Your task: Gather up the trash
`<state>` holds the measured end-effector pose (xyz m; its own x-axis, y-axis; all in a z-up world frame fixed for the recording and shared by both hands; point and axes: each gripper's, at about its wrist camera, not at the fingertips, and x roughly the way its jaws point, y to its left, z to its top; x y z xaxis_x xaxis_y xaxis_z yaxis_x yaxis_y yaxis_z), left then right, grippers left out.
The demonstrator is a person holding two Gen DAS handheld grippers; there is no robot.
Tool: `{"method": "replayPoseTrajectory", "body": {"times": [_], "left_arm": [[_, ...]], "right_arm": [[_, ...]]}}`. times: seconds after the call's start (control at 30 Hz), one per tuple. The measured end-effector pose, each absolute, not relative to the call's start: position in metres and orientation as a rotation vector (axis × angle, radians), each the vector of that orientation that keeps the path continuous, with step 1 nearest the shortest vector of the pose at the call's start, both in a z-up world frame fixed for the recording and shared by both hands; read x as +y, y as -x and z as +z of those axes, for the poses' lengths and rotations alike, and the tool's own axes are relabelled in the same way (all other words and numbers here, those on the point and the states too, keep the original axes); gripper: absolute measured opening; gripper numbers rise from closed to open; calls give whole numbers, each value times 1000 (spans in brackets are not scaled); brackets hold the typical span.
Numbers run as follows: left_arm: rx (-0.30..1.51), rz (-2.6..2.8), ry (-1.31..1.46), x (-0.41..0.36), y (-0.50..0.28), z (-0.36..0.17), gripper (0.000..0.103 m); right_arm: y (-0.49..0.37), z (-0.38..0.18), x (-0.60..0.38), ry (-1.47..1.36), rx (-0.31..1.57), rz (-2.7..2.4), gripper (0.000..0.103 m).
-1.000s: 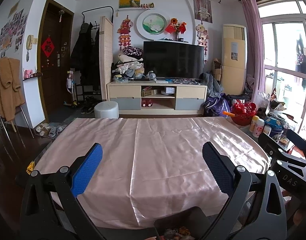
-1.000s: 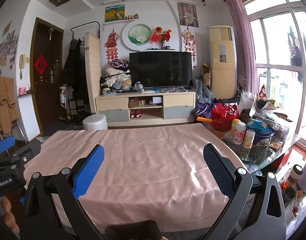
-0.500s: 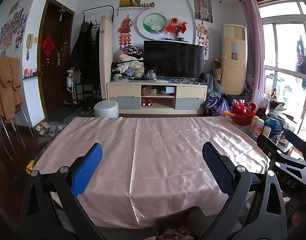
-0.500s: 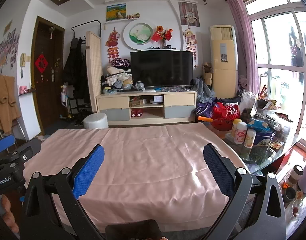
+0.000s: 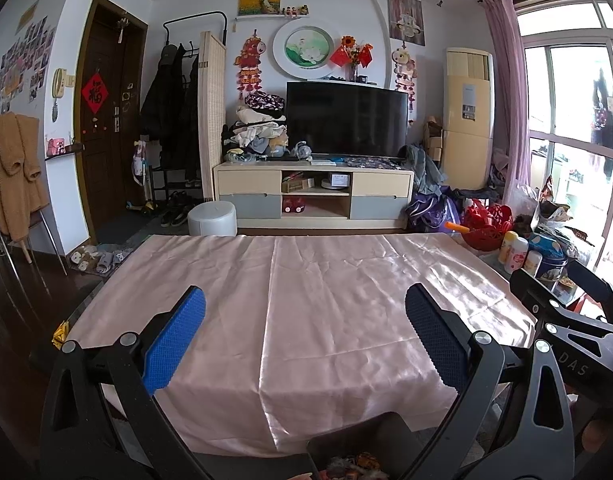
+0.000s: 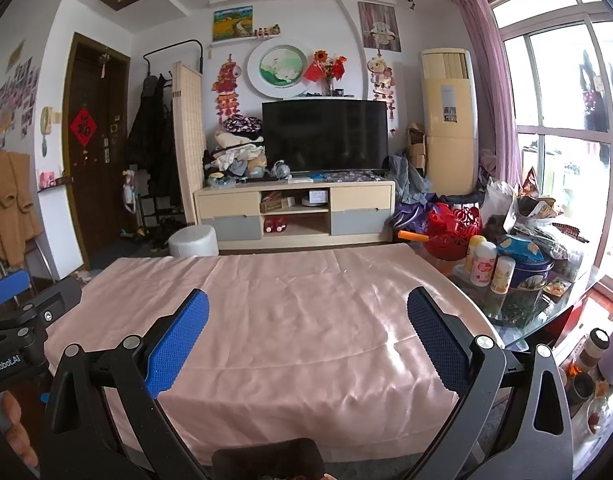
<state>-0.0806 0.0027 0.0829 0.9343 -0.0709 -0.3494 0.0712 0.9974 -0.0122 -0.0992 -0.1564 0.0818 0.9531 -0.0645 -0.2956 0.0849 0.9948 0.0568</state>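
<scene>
A table under a shiny pink cloth (image 5: 306,304) fills both views, also in the right wrist view (image 6: 290,320). I see no trash on the cloth. A dark bin (image 5: 358,452) with scraps inside sits at the near edge below my left gripper; its rim shows in the right wrist view (image 6: 266,460). My left gripper (image 5: 304,340) is open and empty above the table's near edge. My right gripper (image 6: 306,340) is open and empty beside it, and also shows in the left wrist view (image 5: 566,320).
At the table's right end stand bottles (image 6: 482,264), a blue tin (image 6: 526,276), a red basket (image 6: 450,240) and bags (image 6: 526,208). A gold wrapper (image 5: 60,334) lies on the floor at left. A white stool (image 5: 212,220) and TV cabinet (image 5: 312,196) stand beyond.
Both grippers have risen and tilted slightly; the view shifts a little. Both stay open and empty.
</scene>
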Motion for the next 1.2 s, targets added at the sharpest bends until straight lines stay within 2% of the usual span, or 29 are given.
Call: {"method": "replayPoseTrajectory", "body": {"times": [1.2], "left_arm": [[361, -72, -6, 2, 81, 83, 95]], "right_arm": [[99, 81, -149, -73, 296, -70, 100]]}}
